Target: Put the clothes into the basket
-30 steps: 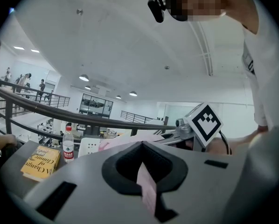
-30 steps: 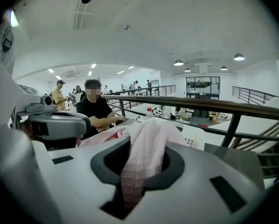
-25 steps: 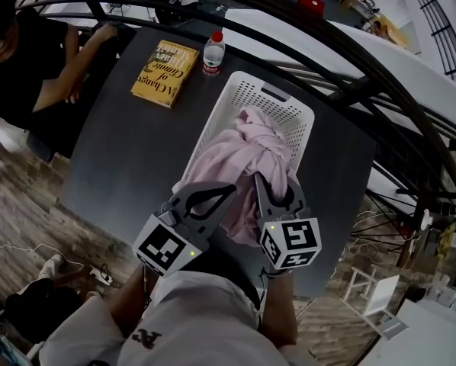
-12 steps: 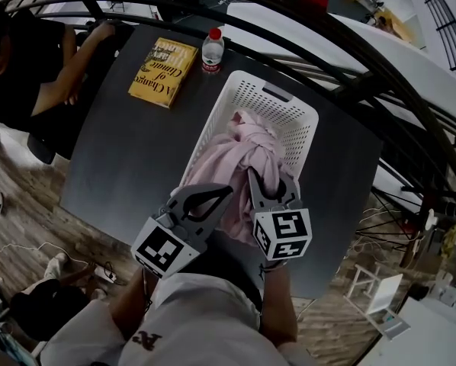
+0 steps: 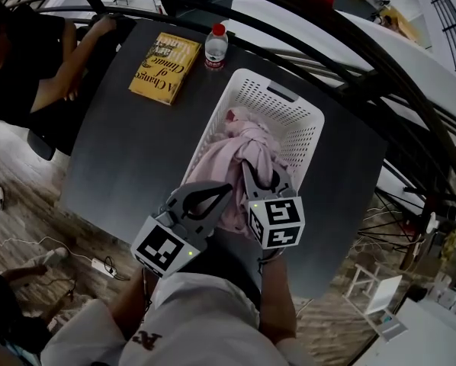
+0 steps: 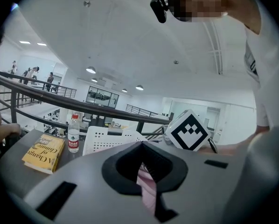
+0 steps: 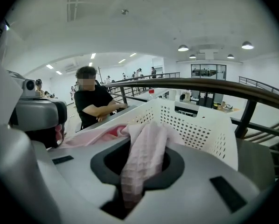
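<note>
A white perforated basket (image 5: 290, 102) stands on the dark table (image 5: 129, 151). A pink garment (image 5: 239, 147) lies bunched inside it and hangs over the near rim. My left gripper (image 5: 228, 190) is at that near rim, shut on a fold of the pink garment (image 6: 148, 190). Just to its right, my right gripper (image 5: 251, 175) reaches over the rim and is shut on a thick fold of the garment (image 7: 139, 167). In the right gripper view the basket (image 7: 200, 120) rises right behind the jaws. The left gripper view shows the basket (image 6: 111, 139) ahead.
A yellow book (image 5: 165, 67) and a water bottle (image 5: 216, 46) lie on the table beyond the basket. A person in black (image 5: 22, 59) sits at the table's far left corner. A dark curved railing (image 5: 350, 59) runs behind the table.
Both grippers have sunk toward the basket with the pink garment, the right one more. The cloth bundle now sits lower inside the basket.
</note>
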Demonstrator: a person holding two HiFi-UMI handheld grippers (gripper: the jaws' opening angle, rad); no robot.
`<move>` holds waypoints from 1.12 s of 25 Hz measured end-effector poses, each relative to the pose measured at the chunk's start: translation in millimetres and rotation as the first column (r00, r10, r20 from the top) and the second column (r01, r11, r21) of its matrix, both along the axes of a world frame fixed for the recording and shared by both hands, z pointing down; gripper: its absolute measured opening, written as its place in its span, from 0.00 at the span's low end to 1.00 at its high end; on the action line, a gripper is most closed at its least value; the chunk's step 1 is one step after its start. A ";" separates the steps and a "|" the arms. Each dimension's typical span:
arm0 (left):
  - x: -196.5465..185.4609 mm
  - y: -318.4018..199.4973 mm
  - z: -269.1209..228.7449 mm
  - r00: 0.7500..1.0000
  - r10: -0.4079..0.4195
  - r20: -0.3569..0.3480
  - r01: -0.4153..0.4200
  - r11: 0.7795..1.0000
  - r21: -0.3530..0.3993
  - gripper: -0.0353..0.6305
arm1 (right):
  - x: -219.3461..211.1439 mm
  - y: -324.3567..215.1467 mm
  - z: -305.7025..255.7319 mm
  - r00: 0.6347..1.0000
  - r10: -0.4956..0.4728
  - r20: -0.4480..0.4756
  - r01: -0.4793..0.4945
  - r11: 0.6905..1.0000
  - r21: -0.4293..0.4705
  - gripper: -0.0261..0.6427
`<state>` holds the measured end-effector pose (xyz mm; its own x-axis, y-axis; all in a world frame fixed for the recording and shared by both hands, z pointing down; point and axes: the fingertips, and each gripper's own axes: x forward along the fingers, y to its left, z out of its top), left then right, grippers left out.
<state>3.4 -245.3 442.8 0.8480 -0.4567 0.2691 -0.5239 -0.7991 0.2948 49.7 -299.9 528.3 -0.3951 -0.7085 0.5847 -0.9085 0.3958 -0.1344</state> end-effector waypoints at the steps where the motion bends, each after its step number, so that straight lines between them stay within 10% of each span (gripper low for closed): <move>1: 0.0 -1.2 0.8 1.000 -0.002 0.002 0.002 1.000 -0.001 0.04 | -0.5 -1.8 3.5 1.000 -0.001 -0.002 0.001 1.000 -0.005 0.15; 28: -6.1 -7.3 11.7 0.999 -0.031 0.019 0.032 0.999 -0.038 0.04 | -9.1 -13.8 83.1 0.993 -0.068 -0.091 0.056 0.990 -0.133 0.15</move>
